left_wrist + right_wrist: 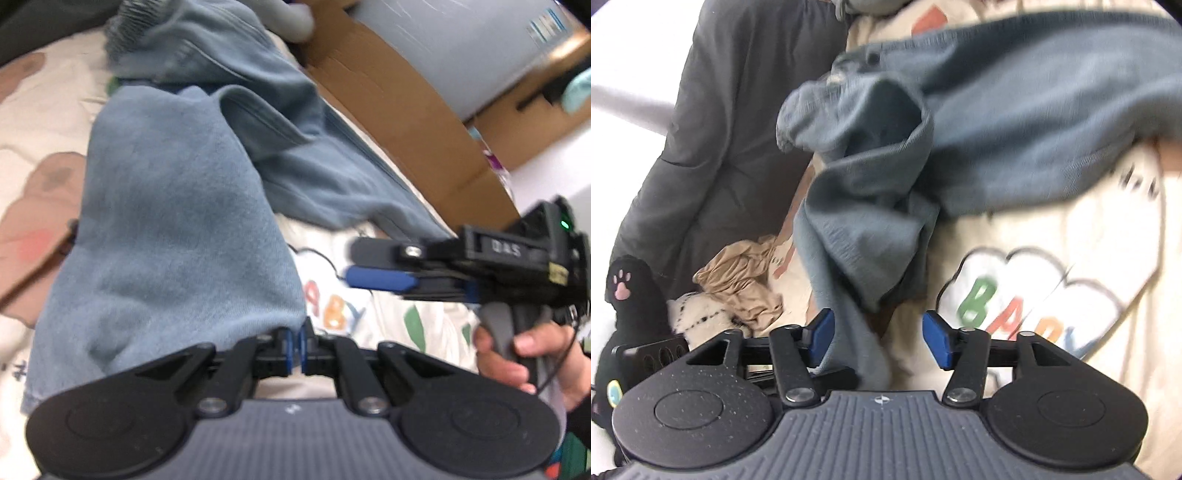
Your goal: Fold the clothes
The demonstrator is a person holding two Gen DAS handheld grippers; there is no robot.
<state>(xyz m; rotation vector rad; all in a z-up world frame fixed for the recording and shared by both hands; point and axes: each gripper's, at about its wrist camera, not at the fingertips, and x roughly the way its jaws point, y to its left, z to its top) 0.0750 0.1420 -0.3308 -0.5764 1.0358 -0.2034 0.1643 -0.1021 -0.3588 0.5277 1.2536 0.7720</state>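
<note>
A blue-grey sweatshirt point(177, 221) lies bunched on the printed bedsheet point(44, 103). My left gripper point(296, 347) is shut on the near edge of this garment, and the cloth rises away from its blue pads. My right gripper point(351, 260) is to the right in the left wrist view, held by a hand point(517, 362), its tips beside a fold of the sweatshirt. In the right wrist view my right gripper point(879, 336) stands open, and a hanging strip of the sweatshirt point(997, 129) runs down between its fingers point(820, 332), nearer the left one.
A cardboard box point(399, 110) runs along the bed's far right side. A dark grey jacket point(731, 129), a crumpled tan cloth point(746, 280) and a black plush cat point(628, 295) lie to the left in the right wrist view. The cream sheet point(1071, 240) shows coloured letters.
</note>
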